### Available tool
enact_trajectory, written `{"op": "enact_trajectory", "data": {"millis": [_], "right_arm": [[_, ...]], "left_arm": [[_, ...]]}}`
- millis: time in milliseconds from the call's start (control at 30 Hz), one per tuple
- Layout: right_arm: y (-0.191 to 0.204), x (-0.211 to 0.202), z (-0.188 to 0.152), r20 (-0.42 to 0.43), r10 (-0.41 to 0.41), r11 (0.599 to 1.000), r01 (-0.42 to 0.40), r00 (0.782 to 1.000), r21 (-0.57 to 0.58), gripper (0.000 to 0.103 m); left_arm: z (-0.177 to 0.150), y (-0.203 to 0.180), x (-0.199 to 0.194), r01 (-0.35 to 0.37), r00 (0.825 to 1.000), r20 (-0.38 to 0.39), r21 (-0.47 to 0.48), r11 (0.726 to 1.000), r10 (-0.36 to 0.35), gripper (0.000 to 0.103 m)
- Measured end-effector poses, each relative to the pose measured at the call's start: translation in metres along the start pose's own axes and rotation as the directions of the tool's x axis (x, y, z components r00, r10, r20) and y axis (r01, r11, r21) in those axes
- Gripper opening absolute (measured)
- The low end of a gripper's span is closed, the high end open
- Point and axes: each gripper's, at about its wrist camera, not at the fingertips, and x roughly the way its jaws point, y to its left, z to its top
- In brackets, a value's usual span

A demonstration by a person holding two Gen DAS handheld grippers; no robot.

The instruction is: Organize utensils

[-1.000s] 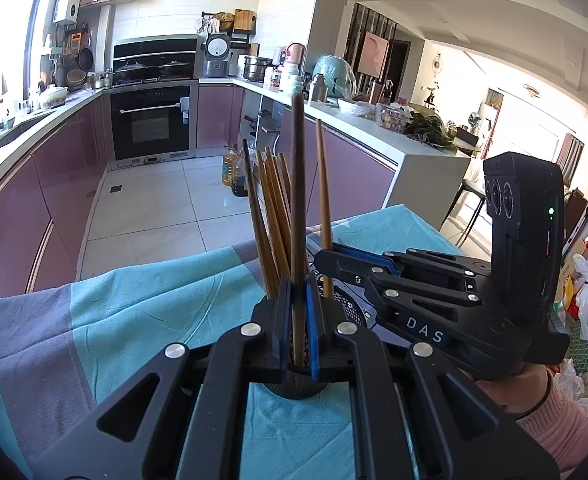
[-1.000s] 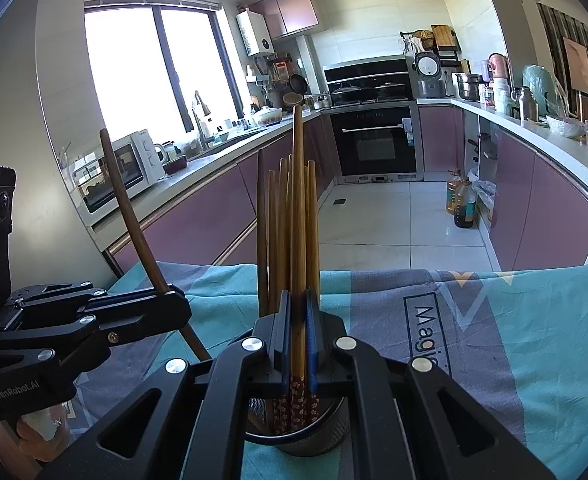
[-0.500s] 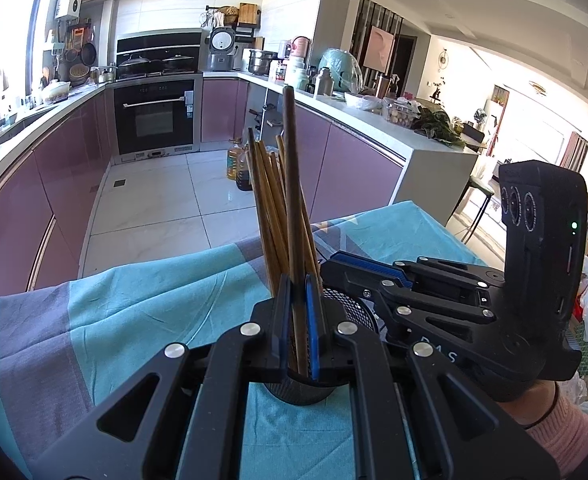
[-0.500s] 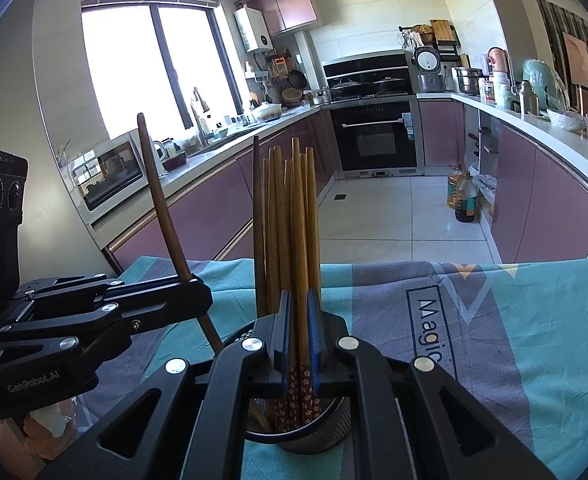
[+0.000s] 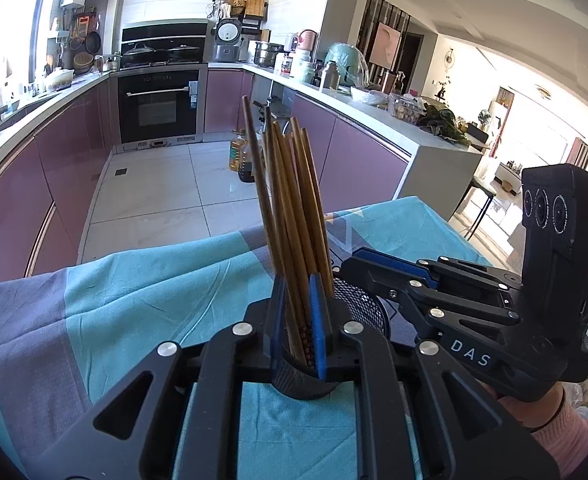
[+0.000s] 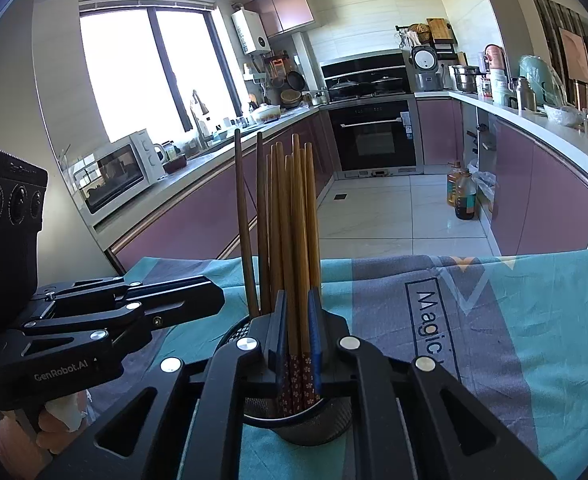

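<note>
Both grippers sit at the rim of the black mesh utensil holder, which stands low in the middle of each wrist view on a teal and grey tablecloth. From the left wrist view, the left gripper has its blue-padded jaws a narrow way apart, having just been opening, with wooden chopsticks standing between them; the pads look clear of the sticks, though the gap is too tight to be certain. From its own view, the right gripper also has its jaws slightly parted and just opening, with chopsticks between them whose red, flower-patterned lower ends drop into the holder. All the chopsticks stand upright in a fanned bunch inside the holder. Two darker, longer sticks lean at the left of the bunch. Behind, purple kitchen cabinets fill the mid-frame.
</note>
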Motion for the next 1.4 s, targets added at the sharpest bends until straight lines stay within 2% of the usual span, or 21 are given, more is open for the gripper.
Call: {"op": "enact_trajectory", "data": {"millis": [67,167,233,300,333,400,500,533,600,833,1000,1200,1400], "right_arm": [[0.0,-0.002,-0.002,0.004,0.0,1.0,0.0,1.0,0.0,0.016],[0.0,-0.005,-0.006,0.008,-0.001,1.0,0.001,1.0,-0.002,0.024],[0.0,-0.008,-0.009,0.012,-0.004,1.0,0.004,1.0,-0.004,0.035],[0.002,-0.011,-0.012,0.018,-0.004,1.0,0.005,1.0,-0.008,0.041],[0.003,-0.013,-0.013,0.021,-0.009,1.0,0.009,1.0,-0.013,0.047],[0.006,-0.017,-0.016,0.036,-0.029,0.999,0.03,0.999,-0.032,0.055],[0.01,-0.024,-0.019,0.053,-0.037,0.998,0.04,0.998,-0.051,0.067],[0.012,-0.026,-0.021,0.062,-0.046,0.997,0.049,0.997,-0.059,0.076],[0.017,-0.031,-0.025,0.086,-0.055,0.995,0.062,0.995,-0.075,0.088],[0.032,-0.045,-0.04,0.123,-0.088,0.988,0.102,0.989,-0.118,0.096],[0.041,-0.054,-0.046,0.152,-0.104,0.985,0.124,0.983,-0.123,0.096],[0.052,-0.064,-0.053,0.195,-0.117,0.982,0.142,0.974,-0.122,0.096],[0.061,-0.071,-0.059,0.237,-0.129,0.978,0.163,0.963,-0.131,0.096]], "left_arm": [[-0.001,0.002,-0.002,-0.002,1.0,0.001,-0.007,1.0,0.002,0.025],[-0.007,0.008,-0.005,0.002,1.0,0.008,-0.021,1.0,-0.002,0.031],[-0.011,0.01,-0.01,-0.008,1.0,0.026,-0.026,1.0,0.009,0.044],[-0.019,0.012,-0.018,-0.03,0.998,0.053,-0.028,0.999,0.032,0.05],[-0.021,0.013,-0.023,-0.036,0.997,0.064,-0.03,0.999,0.038,0.058],[-0.029,0.015,-0.033,-0.067,0.992,0.101,-0.034,0.997,0.07,0.072],[-0.042,0.018,-0.048,-0.11,0.983,0.141,-0.044,0.993,0.115,0.086],[-0.045,0.02,-0.053,-0.129,0.978,0.156,-0.051,0.99,0.135,0.092],[-0.053,0.022,-0.063,-0.158,0.969,0.181,-0.059,0.986,0.166,0.097],[-0.08,0.037,-0.1,-0.252,0.93,0.247,-0.111,0.961,0.273,0.097],[-0.097,0.036,-0.121,-0.314,0.898,0.283,-0.127,0.941,0.338,0.097],[-0.108,0.033,-0.143,-0.354,0.862,0.331,-0.152,0.923,0.385,0.097],[-0.114,0.02,-0.156,-0.384,0.838,0.359,-0.148,0.911,0.411,0.097]]}}
